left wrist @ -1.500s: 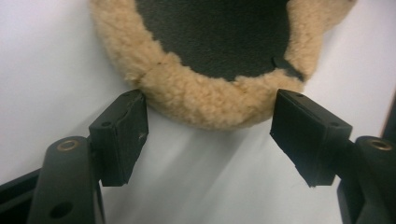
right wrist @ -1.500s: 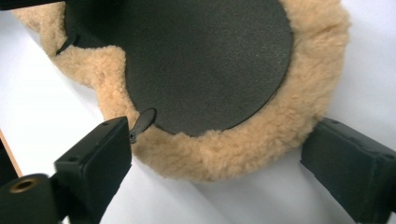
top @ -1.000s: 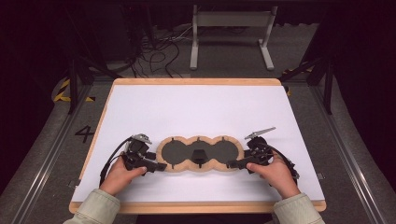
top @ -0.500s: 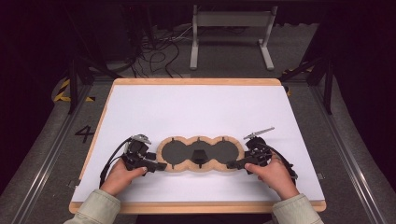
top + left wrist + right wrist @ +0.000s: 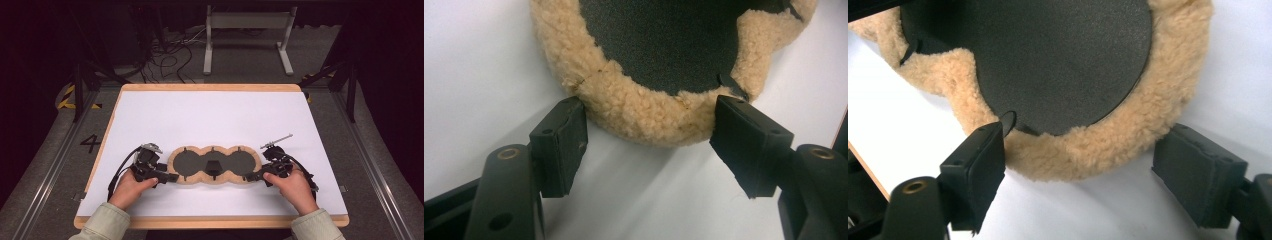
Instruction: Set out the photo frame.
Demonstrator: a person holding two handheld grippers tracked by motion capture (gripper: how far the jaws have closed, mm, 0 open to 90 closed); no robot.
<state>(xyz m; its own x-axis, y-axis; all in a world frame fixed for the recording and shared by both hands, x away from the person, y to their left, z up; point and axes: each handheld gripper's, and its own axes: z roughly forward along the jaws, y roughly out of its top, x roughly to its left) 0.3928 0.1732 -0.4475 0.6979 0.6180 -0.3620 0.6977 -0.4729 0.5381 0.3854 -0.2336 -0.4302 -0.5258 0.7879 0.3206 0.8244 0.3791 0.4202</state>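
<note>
- Though flat, the mat (image 5: pixel 214 165) is three dark rounds with a tan fleecy rim.
- It lies between both grippers: left gripper (image 5: pixel 651 140) released around its edge, right gripper (image 5: pixel 1083 160) just closing, not gripping yet.

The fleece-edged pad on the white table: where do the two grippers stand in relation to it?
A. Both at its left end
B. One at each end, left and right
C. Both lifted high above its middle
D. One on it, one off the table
B: in the high view the left gripper stands at one end of the fleece-edged pad and the right gripper at the other, on the white table.
</note>
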